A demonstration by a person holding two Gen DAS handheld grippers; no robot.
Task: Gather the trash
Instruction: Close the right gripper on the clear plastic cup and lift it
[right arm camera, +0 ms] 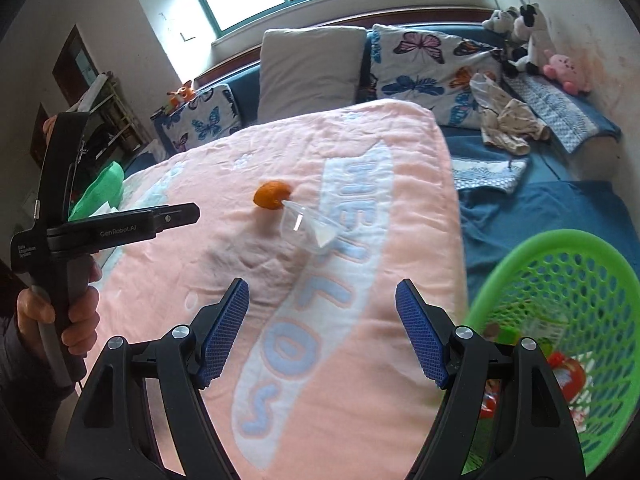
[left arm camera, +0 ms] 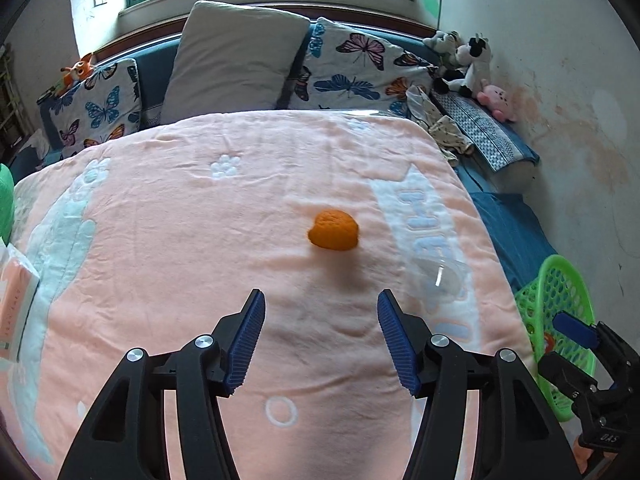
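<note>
An orange peel (left arm camera: 333, 230) lies on the pink blanket (left arm camera: 200, 240), with a clear plastic cup (left arm camera: 438, 274) on its side to its right. My left gripper (left arm camera: 321, 312) is open and empty, a short way in front of the peel. In the right wrist view the peel (right arm camera: 271, 195) touches the cup (right arm camera: 310, 228). My right gripper (right arm camera: 322, 312) is open and empty, above the blanket in front of the cup. A green perforated basket (right arm camera: 560, 320) at the right holds several pieces of trash. The left gripper's body (right arm camera: 120, 228) shows at the left.
Butterfly cushions (left arm camera: 352, 68) and a grey pillow (left arm camera: 236, 56) stand against the headboard. Plush toys (left arm camera: 468, 64) and crumpled clothes (left arm camera: 444, 132) lie at the far right by the wall. A tissue pack (left arm camera: 16, 304) and a green object (left arm camera: 6, 200) sit at the left edge.
</note>
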